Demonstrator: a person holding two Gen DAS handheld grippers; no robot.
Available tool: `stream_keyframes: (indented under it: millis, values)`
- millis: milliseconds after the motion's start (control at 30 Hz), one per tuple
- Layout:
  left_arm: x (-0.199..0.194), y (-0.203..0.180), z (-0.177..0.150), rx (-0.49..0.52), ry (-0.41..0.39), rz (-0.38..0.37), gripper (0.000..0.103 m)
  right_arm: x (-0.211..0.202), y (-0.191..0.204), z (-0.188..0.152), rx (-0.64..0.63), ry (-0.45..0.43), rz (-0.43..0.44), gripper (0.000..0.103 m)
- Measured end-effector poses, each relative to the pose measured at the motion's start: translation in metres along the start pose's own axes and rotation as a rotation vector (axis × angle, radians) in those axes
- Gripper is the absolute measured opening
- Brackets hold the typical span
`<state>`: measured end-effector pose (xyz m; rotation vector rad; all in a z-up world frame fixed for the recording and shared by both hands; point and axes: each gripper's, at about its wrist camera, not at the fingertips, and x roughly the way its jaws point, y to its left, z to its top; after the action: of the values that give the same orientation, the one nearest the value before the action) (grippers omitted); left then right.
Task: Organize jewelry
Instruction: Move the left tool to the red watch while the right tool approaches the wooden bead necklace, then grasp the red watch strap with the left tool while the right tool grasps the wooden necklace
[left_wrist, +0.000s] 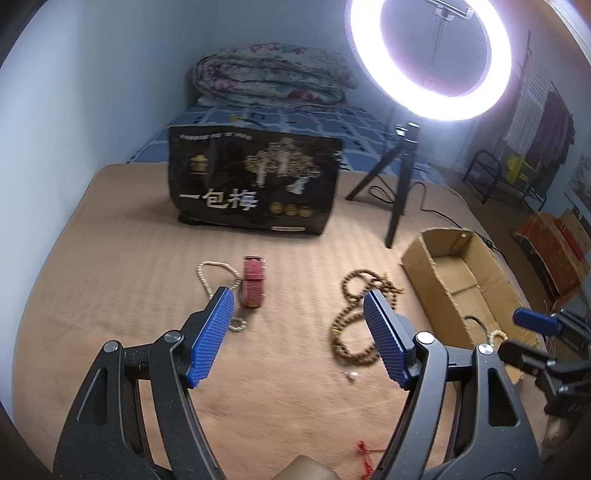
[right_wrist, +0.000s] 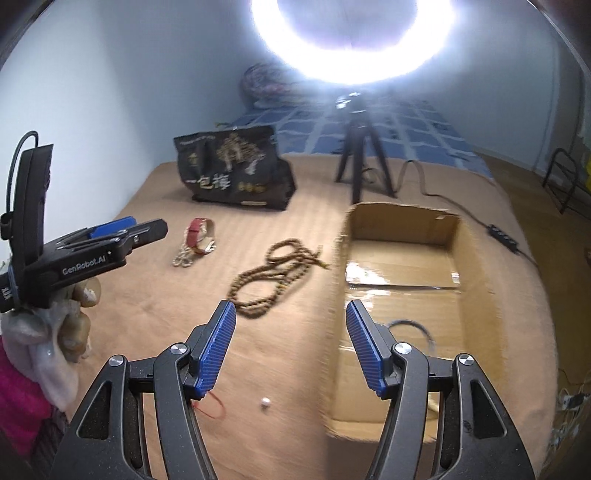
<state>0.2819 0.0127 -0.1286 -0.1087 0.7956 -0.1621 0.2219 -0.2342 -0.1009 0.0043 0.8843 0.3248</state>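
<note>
The left gripper (left_wrist: 297, 314) is hovering with its 2 jaws spread apart over the tan blanket (left_wrist: 129, 258), gripping nothing. The right gripper (right_wrist: 290, 328) is likewise gaping wide, straddling the near left wall of the cardboard box (right_wrist: 476, 266). The brown bead necklace (right_wrist: 273, 277) is lying mid-blanket beside the box; the red watch (left_wrist: 253, 282) and pearl strand (left_wrist: 212, 267) are sitting toward the left edge.

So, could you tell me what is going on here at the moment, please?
A person is sorting jewelry on a tan blanket into a cardboard box, holding a gripper in each hand. Both the left gripper and the right gripper are open and hold nothing. A dark cord piece already lies in the box. The brown bead necklace, red watch, pale bead strand and a small pearl lie outside it on the blanket.
</note>
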Motion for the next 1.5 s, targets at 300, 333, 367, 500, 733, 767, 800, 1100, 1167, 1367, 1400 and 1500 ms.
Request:
stream_keyframes:
  millis: [300,333,367,500,733,767,800,1100,1167,1367,1400,1500]
  values:
    - [0.024,0.034,0.007,-0.054,0.021,0.0,0.075,0.055,0.027,0.014,0.013,0.092,0.089,0.062]
    - [0.026,0.036,0.008,-0.059,0.023,-0.002,0.075,0.062,0.029,0.015,0.027,0.108,0.095,0.062]
    - [0.029,0.039,0.009,-0.066,0.026,-0.006,0.075,0.07,0.03,0.016,0.044,0.127,0.099,0.062]
    - [0.041,0.046,0.009,-0.084,0.043,-0.024,0.075,0.097,0.031,0.02,0.101,0.194,0.082,0.062]
    - [0.063,0.053,0.012,-0.121,0.073,-0.041,0.075,0.138,0.027,0.017,0.199,0.298,0.027,0.062]
    - [0.067,0.054,0.012,-0.125,0.079,-0.046,0.075,0.14,0.025,0.016,0.214,0.305,0.016,0.062]
    - [0.071,0.053,0.012,-0.127,0.083,-0.047,0.075,0.143,0.023,0.014,0.23,0.313,0.01,0.062]
    - [0.091,0.049,0.009,-0.12,0.11,-0.054,0.075,0.173,0.012,0.017,0.345,0.373,-0.061,0.062]
    - [0.095,0.05,0.008,-0.123,0.115,-0.056,0.075,0.177,0.012,0.019,0.363,0.379,-0.067,0.065]
    - [0.098,0.051,0.01,-0.132,0.109,-0.057,0.075,0.188,0.009,0.029,0.416,0.35,-0.046,0.067]
    - [0.099,0.051,0.01,-0.131,0.109,-0.058,0.075,0.19,0.009,0.03,0.411,0.351,-0.052,0.067]
    - [0.1,0.052,0.009,-0.13,0.109,-0.061,0.075,0.197,0.016,0.032,0.36,0.346,-0.084,0.068]
